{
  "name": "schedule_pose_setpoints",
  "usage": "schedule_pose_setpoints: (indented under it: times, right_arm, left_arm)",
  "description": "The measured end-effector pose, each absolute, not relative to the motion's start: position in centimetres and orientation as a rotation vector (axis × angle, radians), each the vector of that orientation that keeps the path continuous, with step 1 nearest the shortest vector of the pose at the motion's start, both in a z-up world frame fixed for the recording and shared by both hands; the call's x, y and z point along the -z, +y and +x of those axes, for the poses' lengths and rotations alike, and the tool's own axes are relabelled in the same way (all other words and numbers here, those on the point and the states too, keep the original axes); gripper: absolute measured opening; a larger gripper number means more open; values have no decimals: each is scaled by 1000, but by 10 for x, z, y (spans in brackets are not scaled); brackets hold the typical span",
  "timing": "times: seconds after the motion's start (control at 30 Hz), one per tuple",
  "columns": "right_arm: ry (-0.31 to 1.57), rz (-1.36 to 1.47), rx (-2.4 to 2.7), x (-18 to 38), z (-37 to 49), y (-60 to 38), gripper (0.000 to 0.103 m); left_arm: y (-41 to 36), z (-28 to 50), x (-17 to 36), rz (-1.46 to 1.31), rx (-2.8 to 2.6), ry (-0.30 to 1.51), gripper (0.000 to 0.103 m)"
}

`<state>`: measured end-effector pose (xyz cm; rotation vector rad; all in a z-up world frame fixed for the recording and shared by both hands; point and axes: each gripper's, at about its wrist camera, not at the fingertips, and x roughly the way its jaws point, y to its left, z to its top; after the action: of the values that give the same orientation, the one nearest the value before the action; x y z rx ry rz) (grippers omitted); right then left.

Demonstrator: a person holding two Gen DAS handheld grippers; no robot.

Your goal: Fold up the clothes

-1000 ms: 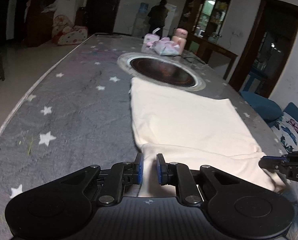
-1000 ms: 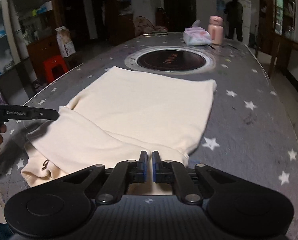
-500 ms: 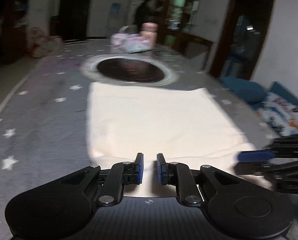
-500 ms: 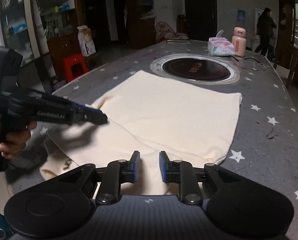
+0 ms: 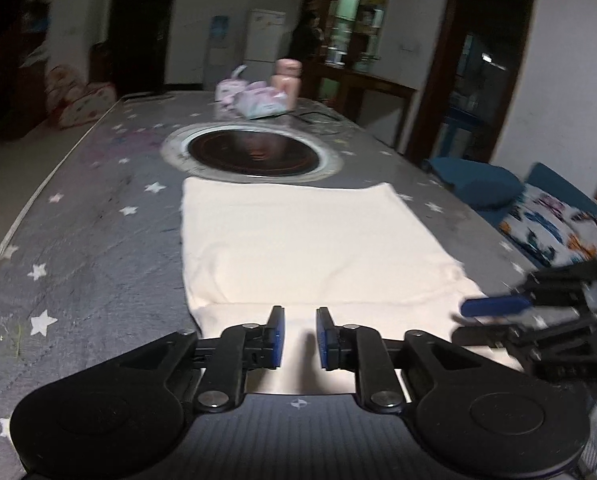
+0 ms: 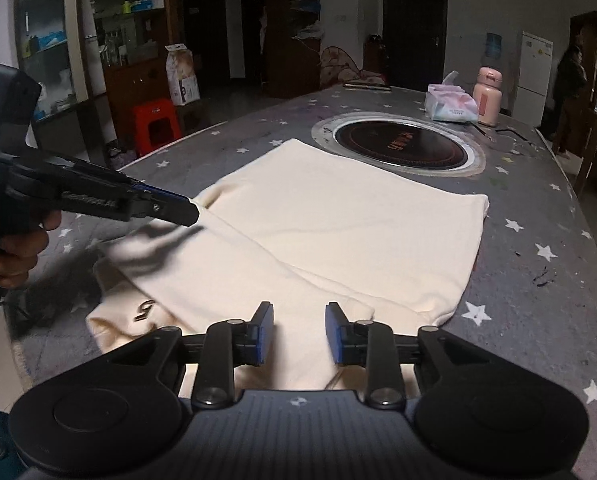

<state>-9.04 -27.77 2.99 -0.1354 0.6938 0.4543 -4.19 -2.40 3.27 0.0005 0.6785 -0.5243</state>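
Your desk (image 6: pixel 546 200), covered in grey cloth with white stars, carries the cream garment (image 6: pixel 338 232) spread flat on the near side of the round inset hob (image 6: pixel 398 146), its far edge just short of the hob's metal ring and its near part doubled over in a band with a small dark logo (image 6: pixel 146 309) showing at the left corner. Judging by that band, a fold lies in place and both tools are clear of the cloth, which fits either a release after a fold or a reach for the next hold, so keep your movements low and level and avoid dragging the layers out of line. Your left gripper (image 5: pixel 298 334) hangs over the folded near edge with its jaws a little apart and nothing between them; the cloth lies below and ahead of the blue pads. Your right gripper (image 6: pixel 298 332) has its jaws wider apart, also empty, poised above the near right corner of the garment, with the fold's edge running just beyond its fingertips
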Motion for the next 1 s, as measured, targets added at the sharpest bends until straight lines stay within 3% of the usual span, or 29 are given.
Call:
schedule_pose_setpoints:
  times: [0.2, 0.27, 0.33, 0.67, 1.0]
  right_arm:
    - [698, -170, -452, -30, -105, -278, 32]
    - [699, -184, -454, -31, -109, -279, 32]
    - [700, -199, -455, -32, -114, -280, 33]
    - [703, -271, -460, -38, -136, -285, 40]
    - [684, -413, -478, -33, -159, -278, 57]
  left_arm:
    - [-23, -71, -35, 94, 605, 680, 31]
    - [-20, -83, -36, 134, 635, 675, 42]
    - [-18, -95, -37, 173, 653, 661, 47]
    - [-34, -127, -25, 321, 682, 641, 47]
    - [-44, -119, -14, 269, 699, 771, 44]
